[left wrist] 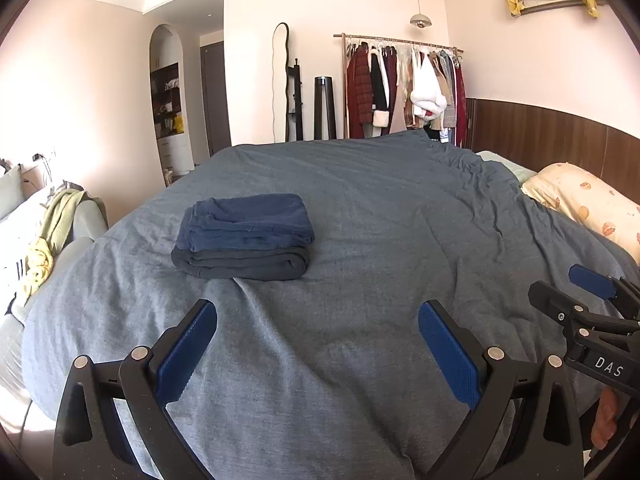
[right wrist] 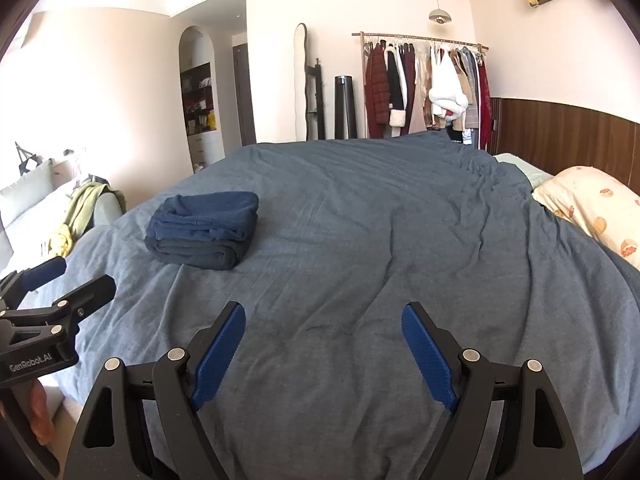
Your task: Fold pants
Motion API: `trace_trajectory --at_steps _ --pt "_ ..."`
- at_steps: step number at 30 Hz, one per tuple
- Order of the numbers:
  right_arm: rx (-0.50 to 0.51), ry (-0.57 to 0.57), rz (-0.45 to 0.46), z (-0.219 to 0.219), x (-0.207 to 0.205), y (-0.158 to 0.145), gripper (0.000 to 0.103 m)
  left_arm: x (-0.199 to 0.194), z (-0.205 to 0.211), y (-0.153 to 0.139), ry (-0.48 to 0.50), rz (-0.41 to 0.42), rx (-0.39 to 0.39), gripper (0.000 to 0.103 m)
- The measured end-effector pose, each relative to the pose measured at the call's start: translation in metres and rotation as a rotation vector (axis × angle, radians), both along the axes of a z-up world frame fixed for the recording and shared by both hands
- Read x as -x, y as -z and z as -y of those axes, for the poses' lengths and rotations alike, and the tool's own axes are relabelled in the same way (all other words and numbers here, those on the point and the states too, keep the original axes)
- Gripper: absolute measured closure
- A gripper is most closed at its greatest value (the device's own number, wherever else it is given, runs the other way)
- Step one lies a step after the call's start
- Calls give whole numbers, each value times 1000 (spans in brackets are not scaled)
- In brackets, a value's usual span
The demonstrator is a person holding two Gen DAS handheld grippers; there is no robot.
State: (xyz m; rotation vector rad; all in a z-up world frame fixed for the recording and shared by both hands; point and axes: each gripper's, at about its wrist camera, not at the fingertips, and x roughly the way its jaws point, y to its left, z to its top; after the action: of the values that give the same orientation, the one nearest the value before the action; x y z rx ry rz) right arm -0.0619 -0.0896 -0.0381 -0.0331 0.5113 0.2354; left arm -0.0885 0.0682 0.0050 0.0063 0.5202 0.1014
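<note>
Folded blue pants (left wrist: 250, 222) lie on top of folded dark grey pants (left wrist: 244, 264) in a neat stack on the blue-grey bed cover (left wrist: 360, 240). The stack also shows in the right wrist view (right wrist: 206, 224), at the left of the bed. My left gripper (left wrist: 318, 320) is open and empty, held above the cover well short of the stack. My right gripper (right wrist: 323, 322) is open and empty, to the right of the left one. Each gripper shows at the edge of the other's view: the right gripper (left wrist: 560, 294) and the left gripper (right wrist: 80, 280).
A patterned pillow (left wrist: 588, 204) lies at the bed's right side by a wooden headboard (left wrist: 560, 136). A sofa with green and yellow clothes (left wrist: 52, 232) stands left of the bed. A clothes rack (left wrist: 404, 88) and a mirror (left wrist: 280, 80) stand at the far wall.
</note>
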Motion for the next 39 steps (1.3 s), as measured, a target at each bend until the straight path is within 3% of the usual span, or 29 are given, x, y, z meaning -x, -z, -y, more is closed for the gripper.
trace_trajectory --at_steps 39 --pt "-3 18 -9 1 3 2 22 -11 2 3 16 -9 -16 0"
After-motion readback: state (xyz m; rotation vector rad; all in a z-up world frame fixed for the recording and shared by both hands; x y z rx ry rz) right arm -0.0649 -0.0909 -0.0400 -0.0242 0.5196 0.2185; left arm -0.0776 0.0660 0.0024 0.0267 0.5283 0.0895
